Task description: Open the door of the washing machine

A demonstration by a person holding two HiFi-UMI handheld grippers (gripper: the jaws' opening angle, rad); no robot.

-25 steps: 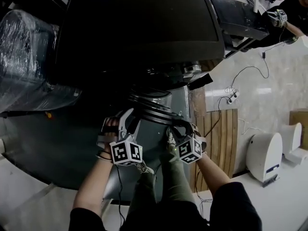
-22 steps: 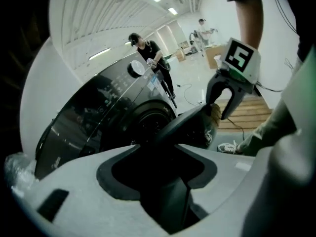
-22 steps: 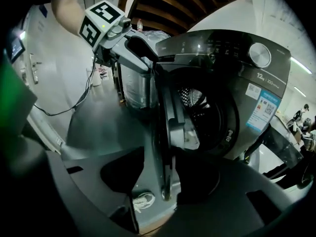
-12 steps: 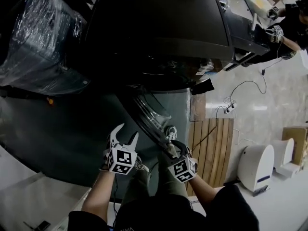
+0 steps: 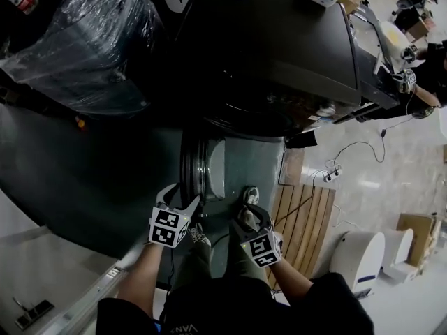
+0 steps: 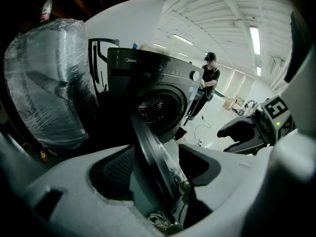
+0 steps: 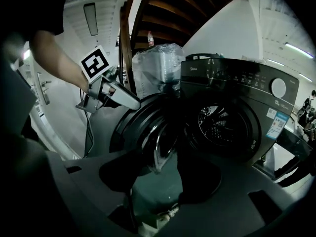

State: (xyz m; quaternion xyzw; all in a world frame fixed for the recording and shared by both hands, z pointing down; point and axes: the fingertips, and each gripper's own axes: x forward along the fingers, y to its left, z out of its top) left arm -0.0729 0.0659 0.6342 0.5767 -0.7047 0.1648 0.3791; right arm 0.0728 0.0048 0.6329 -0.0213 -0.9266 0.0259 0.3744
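The black front-loading washing machine (image 5: 279, 54) stands ahead of me, and its drum (image 7: 224, 118) shows through the open mouth. Its round door (image 5: 201, 167) is swung out and stands almost edge-on to me. My left gripper (image 5: 183, 194) hovers at the door's lower near rim with its jaws opening. In the left gripper view the door's edge (image 6: 154, 154) runs through the gap, and neither pad presses on it. My right gripper (image 5: 253, 211) hangs to the right of the door, jaws wide and closing slightly, with nothing between them. The door glass (image 7: 157, 144) lies beyond them.
A big plastic-wrapped bundle (image 5: 84, 54) stands left of the machine. On the floor to the right lie a wooden slatted pallet (image 5: 307, 215) and a power strip with its cable (image 5: 332, 173). White appliances (image 5: 356, 257) stand further right. A person (image 6: 210, 80) works behind the machine.
The door has swung from nearly closed to wide open. Both grippers came back toward me and off the door, and their jaws opened. The left one has rolled over.
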